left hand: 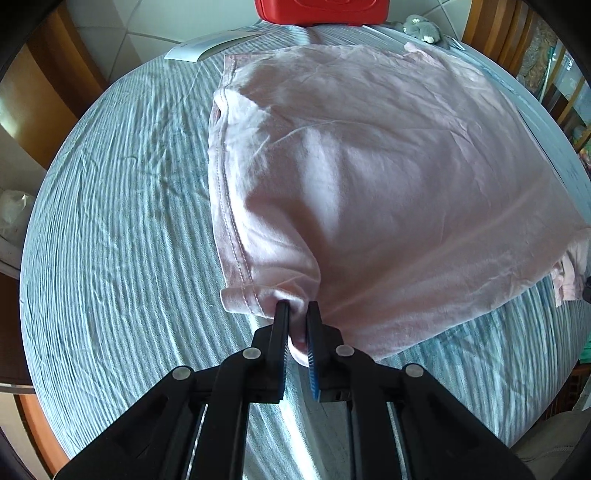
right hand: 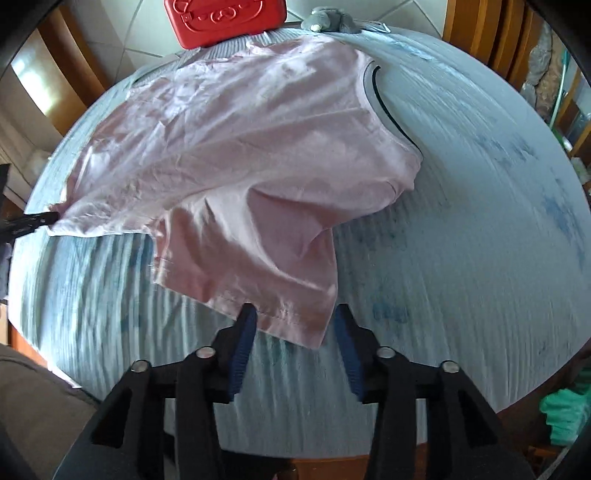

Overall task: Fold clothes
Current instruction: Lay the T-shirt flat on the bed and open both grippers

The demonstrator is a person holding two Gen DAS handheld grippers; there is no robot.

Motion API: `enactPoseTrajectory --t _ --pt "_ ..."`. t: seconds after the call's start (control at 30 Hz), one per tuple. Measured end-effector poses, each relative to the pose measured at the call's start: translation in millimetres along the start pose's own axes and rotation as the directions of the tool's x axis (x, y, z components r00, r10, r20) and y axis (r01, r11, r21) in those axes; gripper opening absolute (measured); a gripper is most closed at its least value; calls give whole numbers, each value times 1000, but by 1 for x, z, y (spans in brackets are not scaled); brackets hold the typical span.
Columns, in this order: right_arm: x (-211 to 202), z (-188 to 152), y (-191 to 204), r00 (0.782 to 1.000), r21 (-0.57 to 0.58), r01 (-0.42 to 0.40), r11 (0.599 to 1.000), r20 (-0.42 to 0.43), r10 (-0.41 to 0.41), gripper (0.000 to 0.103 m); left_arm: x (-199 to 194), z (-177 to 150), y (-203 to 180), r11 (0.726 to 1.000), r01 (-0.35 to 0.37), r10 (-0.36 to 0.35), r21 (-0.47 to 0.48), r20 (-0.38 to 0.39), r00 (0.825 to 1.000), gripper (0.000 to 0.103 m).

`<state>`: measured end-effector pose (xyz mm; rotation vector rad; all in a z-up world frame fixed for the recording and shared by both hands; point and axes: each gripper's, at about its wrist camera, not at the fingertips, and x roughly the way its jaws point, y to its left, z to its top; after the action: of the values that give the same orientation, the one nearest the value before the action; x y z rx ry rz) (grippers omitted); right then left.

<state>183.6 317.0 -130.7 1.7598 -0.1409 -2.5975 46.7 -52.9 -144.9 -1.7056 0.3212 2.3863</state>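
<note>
At the near edge of the bed (left hand: 110, 221), the left gripper (left hand: 297, 306) clamps a bunched hem corner of a pink T-shirt (left hand: 369, 166). The right gripper (right hand: 293, 312) stands with fingers apart, the shirt's sleeve hem lying loose between them, not pinched. The shirt sprawls across the striped blue-grey bedcover, its dark-trimmed collar (right hand: 384, 107) toward the bed's right side. At the far edge sit a red case (right hand: 225, 18) with an embossed design, no legible lettering, and a grey plush toy (right hand: 328, 18); a white sheet (left hand: 210, 44) lies at the far left corner.
</note>
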Motion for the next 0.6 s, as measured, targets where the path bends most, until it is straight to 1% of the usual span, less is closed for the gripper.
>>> enactPoseTrajectory --t 0.03,0.07,0.1,0.13,0.2,0.27,0.37,0.43,0.5,0.57,0.6 --pt "4 0 3 1000 -12 23 1000 -10 -23 18 0 0 -1 1000 5 -5 3 1 1000 10" --pt "3 2 6 999 -35 47 998 -2 -47 7 0 0 -1 1000 9 -9 10 -1 1000 9" --pt "2 3 7 999 -44 51 998 -17 -52 3 1 -1 -3 1000 14 -14 18 -7 1000 9" --pt "-2 4 7 998 -35 46 998 -30 -47 2 1 -2 -4 999 18 -18 26 -13 1000 9" --pt "-20 2 3 999 5 13 1000 -49 -13 2 -4 -5 -5 999 26 -25 47 -25 999 9" --pt "-45 -2 -3 998 48 -19 999 -55 22 1 -12 -8 -6 997 35 -33 65 -35 999 9" --pt "-91 11 -13 998 93 -66 994 -7 67 1 -24 -1 -4 995 40 -37 90 -34 999 9" --pt "-111 38 -17 996 82 -78 994 59 74 1 -28 10 -1 995 40 -39 86 -21 999 9" --pt "-117 61 -20 992 56 -79 995 106 73 1 -29 25 0 996 31 -31 81 4 1000 9" --pt "-113 86 -24 986 34 -83 996 146 77 1 -25 42 4 998 41 -42 47 25 999 7" --pt "-104 103 -25 986 24 -81 996 151 76 1 -22 52 6 998 50 -51 37 30 998 7"
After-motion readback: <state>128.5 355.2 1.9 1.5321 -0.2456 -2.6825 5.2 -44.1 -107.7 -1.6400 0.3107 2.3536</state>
